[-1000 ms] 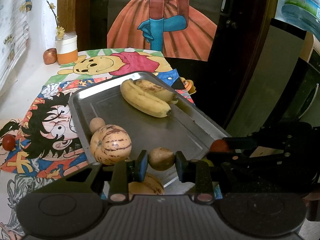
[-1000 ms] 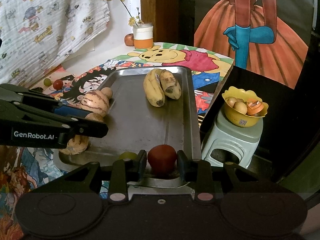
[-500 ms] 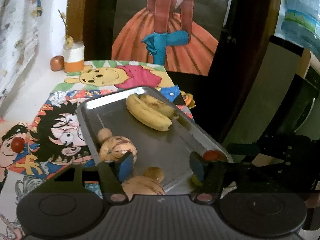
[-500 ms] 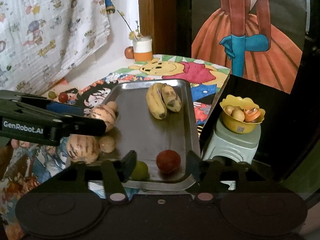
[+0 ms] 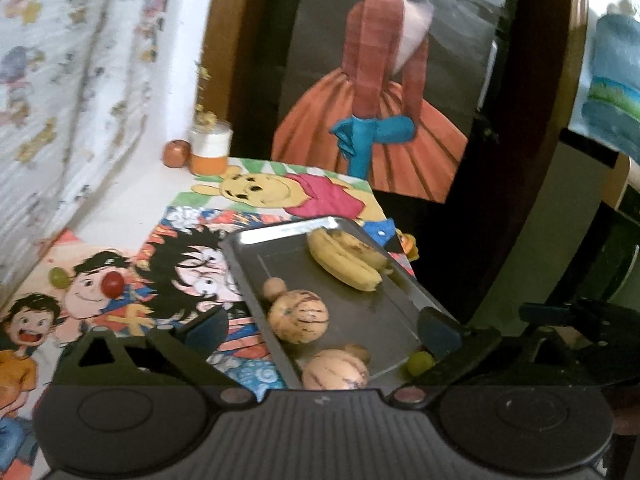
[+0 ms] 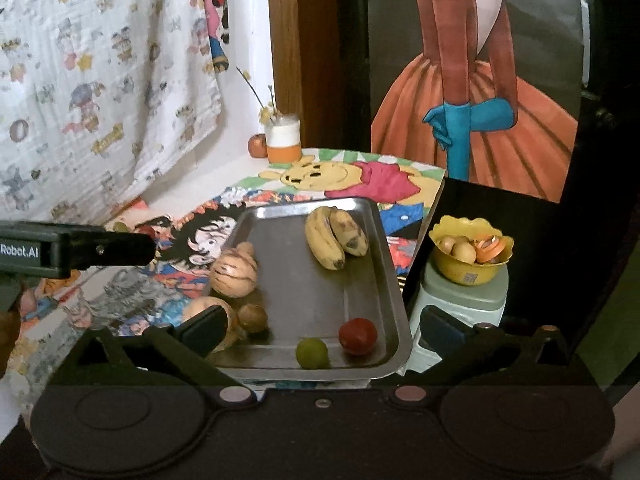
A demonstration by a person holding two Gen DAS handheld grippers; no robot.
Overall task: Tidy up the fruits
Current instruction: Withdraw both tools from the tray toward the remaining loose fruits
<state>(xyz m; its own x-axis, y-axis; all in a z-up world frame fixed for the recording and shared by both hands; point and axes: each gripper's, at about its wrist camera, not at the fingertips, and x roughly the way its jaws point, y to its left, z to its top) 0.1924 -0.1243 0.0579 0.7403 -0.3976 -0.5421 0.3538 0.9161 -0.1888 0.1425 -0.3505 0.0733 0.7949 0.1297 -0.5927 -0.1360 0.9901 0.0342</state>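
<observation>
A steel tray (image 6: 396,300) holds two bananas (image 6: 334,236), two striped melons (image 6: 234,272), a small brown fruit (image 6: 253,317), a green fruit (image 6: 312,353) and a red tomato (image 6: 357,336). My right gripper (image 6: 322,328) hangs above the tray's near end, its jaws opening, nothing between its pads. In the left wrist view the left gripper (image 5: 322,330) is raised over the near left corner of the tray (image 5: 280,236), jaws opening and empty. The brown fruit (image 5: 357,352) lies beside a melon (image 5: 335,370). A red fruit (image 5: 112,284) and a green grape (image 5: 59,277) lie on the cartoon cloth.
A yellow bowl (image 6: 468,256) of fruit and peel stands on a pale stool (image 6: 460,300) right of the table. A white and orange jar (image 6: 283,140) and a reddish fruit (image 6: 257,145) stand at the back corner. A printed curtain hangs along the left.
Both grippers went from shut to wide open. The left let go of the brown fruit, the right of the red tomato; both fruits now lie in the tray. Both grippers pulled back and rose.
</observation>
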